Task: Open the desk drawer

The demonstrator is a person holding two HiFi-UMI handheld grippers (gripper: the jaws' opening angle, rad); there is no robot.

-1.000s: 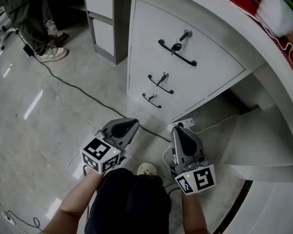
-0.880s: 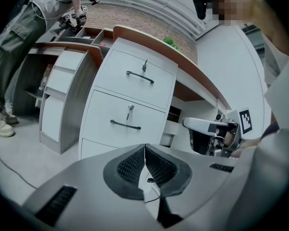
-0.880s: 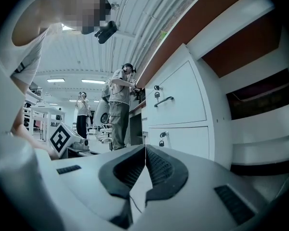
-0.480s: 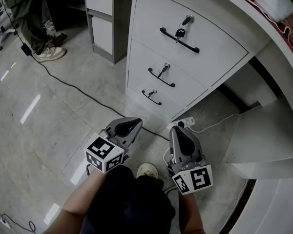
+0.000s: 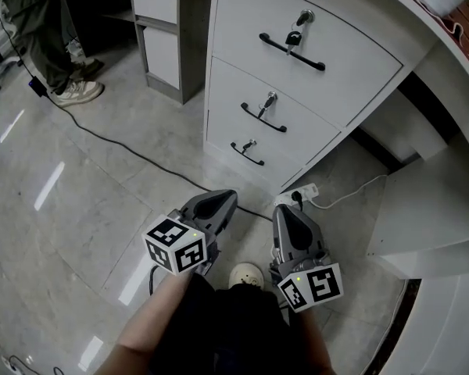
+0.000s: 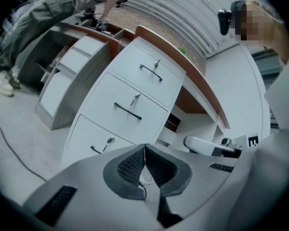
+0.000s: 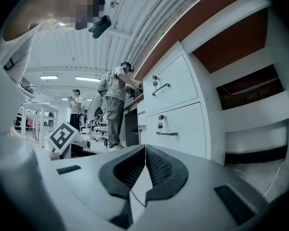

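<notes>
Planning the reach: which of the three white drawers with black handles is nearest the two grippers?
The bottom drawer, lowest in the stack; the middle drawer and top drawer sit higher, farther from both.

White three-drawer desk unit standing upright below the curved white tabletop, all fronts shut flush: top drawer, middle drawer, smaller bottom drawer, each with a black bar handle and a key in its lock.
</notes>
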